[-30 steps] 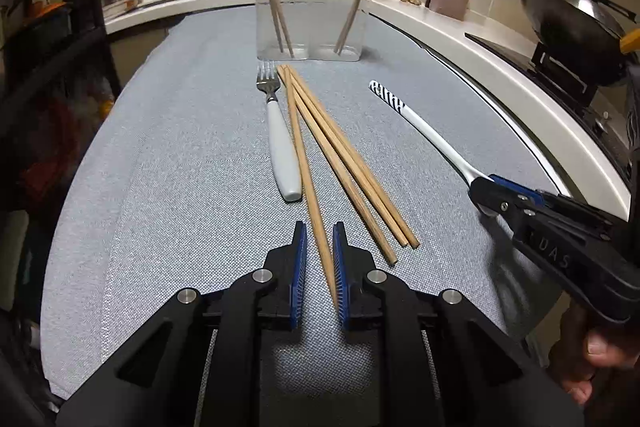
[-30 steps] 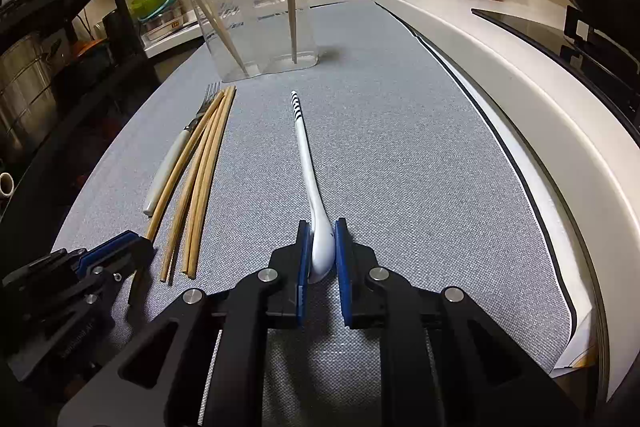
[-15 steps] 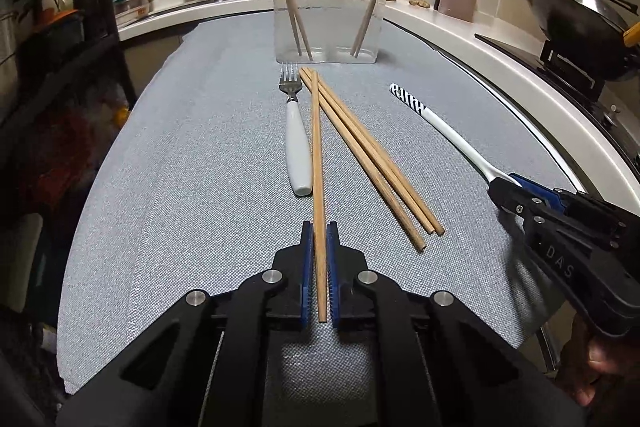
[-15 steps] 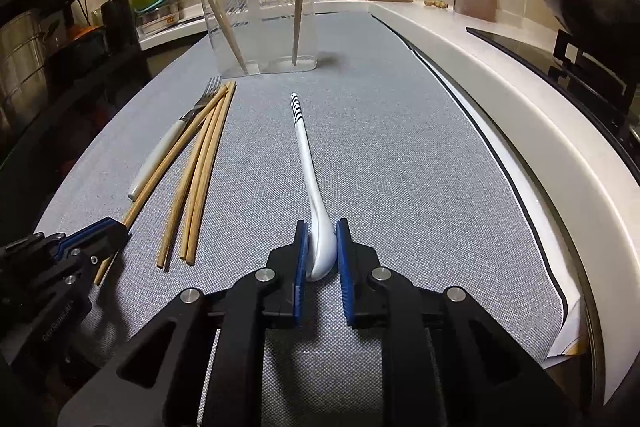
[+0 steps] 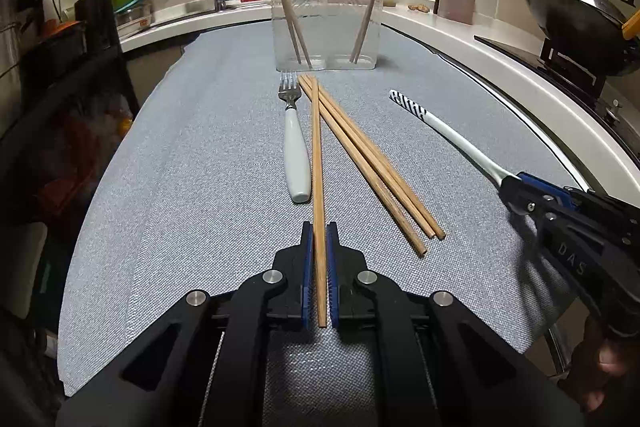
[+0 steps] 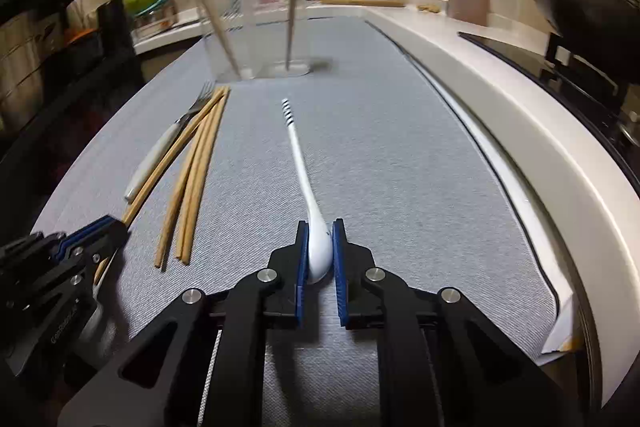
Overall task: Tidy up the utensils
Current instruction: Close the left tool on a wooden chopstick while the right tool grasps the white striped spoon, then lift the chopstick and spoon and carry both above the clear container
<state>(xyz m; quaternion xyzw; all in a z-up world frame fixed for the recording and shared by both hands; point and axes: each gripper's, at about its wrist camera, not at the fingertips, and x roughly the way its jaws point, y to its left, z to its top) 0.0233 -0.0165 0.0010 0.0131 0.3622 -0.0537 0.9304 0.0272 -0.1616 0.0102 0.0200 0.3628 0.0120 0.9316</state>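
Left wrist | left gripper (image 5: 319, 275) clamps chopstick (image 5: 317, 163) lower centre | right gripper (image 6: 320, 259) closing on spoon (image 6: 316, 247), both bound for holder (image 5: 326, 15) probably.

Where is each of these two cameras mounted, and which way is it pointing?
Left wrist: sits on the left gripper, looks along its fingers, shut on a chopstick, toward the clear holder; a hand shows.
Right wrist: sits on the right gripper, whose jaws are closing on the spoon; no hand shows.
Shared: holder, fork, loose chopsticks, grey mat.
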